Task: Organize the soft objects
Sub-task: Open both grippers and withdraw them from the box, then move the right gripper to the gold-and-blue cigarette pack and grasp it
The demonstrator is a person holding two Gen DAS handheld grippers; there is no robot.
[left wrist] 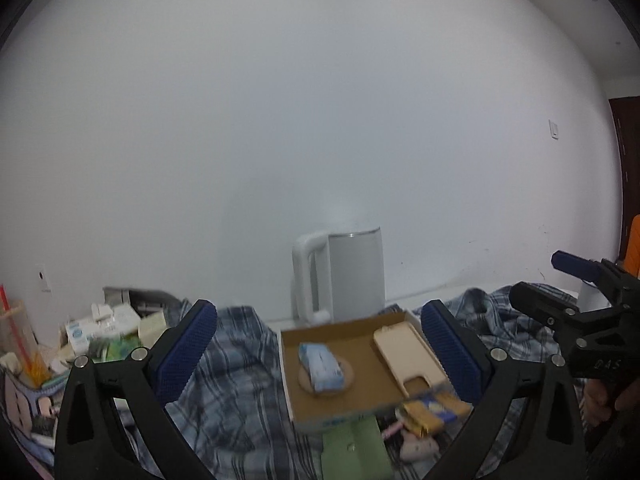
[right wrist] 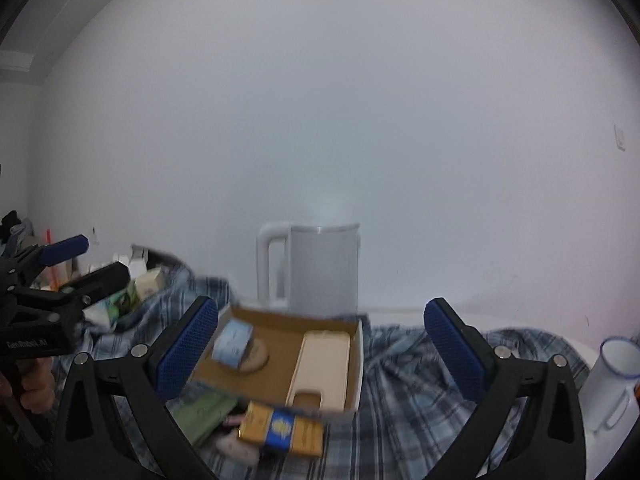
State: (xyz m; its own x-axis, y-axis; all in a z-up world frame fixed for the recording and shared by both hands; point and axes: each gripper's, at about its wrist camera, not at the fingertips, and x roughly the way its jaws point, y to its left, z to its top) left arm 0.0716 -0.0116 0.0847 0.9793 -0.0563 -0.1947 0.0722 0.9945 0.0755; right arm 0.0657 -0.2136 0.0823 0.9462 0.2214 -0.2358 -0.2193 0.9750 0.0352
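2 tongs are in view, both spread wide with nothing between their blue pads: the left tongs (left wrist: 320, 354) and the right tongs (right wrist: 322, 354) each hang above a worktop (right wrist: 520, 320) draped with 1 blue plaid cloth (left wrist: 236, 380).

On the cloth sits 1 shallow cardboard tray (left wrist: 352, 330). Inside it lie 3 things: 1 light-blue tissue pack (left wrist: 322, 366) resting on 1 round cork coaster (left wrist: 347, 378), and 1 beige phone case (left wrist: 408, 356) lying flat beside them on the right half of the tray.

Just in front of the tray, outside it, are 1 gold-and-blue packet (right wrist: 286, 428), touching the tray's near edge, 1 green pouch (left wrist: 354, 450) flat on the cloth, and 1 small pink-and-white soft item (left wrist: 416, 444), blurred and partly hidden under the packet.

Behind the tray stands 1 white kettle (left wrist: 340, 276) upright against the wall, handle to the left. At the far left is a heap of small boxes (left wrist: 104, 328), too jumbled to count. At the right edge of the right wrist view stands 1 clear jug (right wrist: 610, 384) with a handle.
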